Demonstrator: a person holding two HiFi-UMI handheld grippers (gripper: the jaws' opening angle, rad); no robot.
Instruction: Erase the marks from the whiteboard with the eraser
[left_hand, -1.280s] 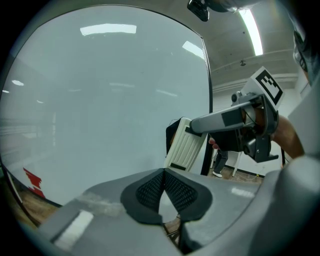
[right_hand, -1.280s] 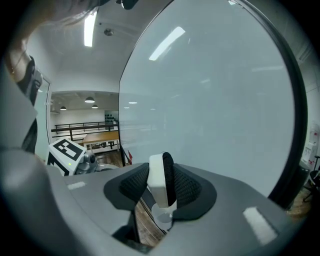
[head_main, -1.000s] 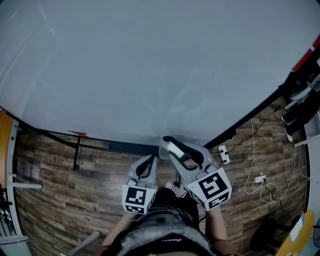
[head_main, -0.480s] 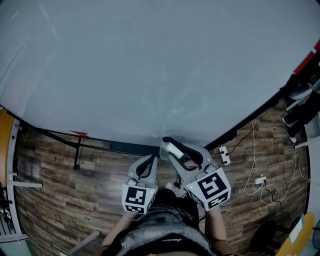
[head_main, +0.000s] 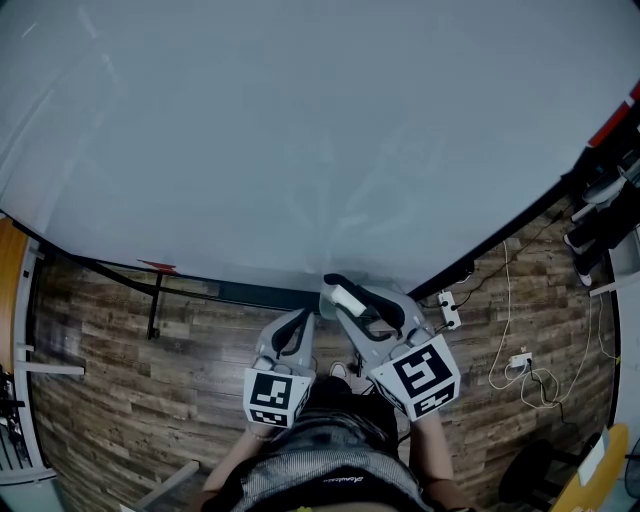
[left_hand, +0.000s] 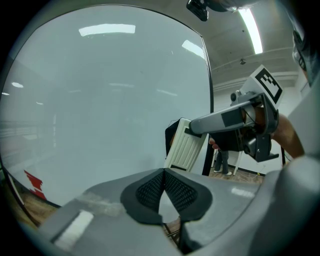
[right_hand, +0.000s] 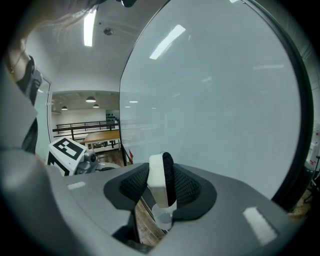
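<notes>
Whiteboard (head_main: 300, 130) unchanged — right tool (right_hand: 160, 172) stays clamped on the eraser (right_hand: 155, 189), left tool (left_hand: 163, 176) clenched empty, neither moved.

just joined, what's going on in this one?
A person stands at a whiteboard with a gripper in each hand. The right gripper is clamped on an eraser, white back and black felt, held near the board's lower edge. I can't tell whether the felt touches the board. The left gripper is shut on nothing and sits beside the right one. No marks show on the board in any view, so the wiping looks done, at least where the cameras look.
</notes>
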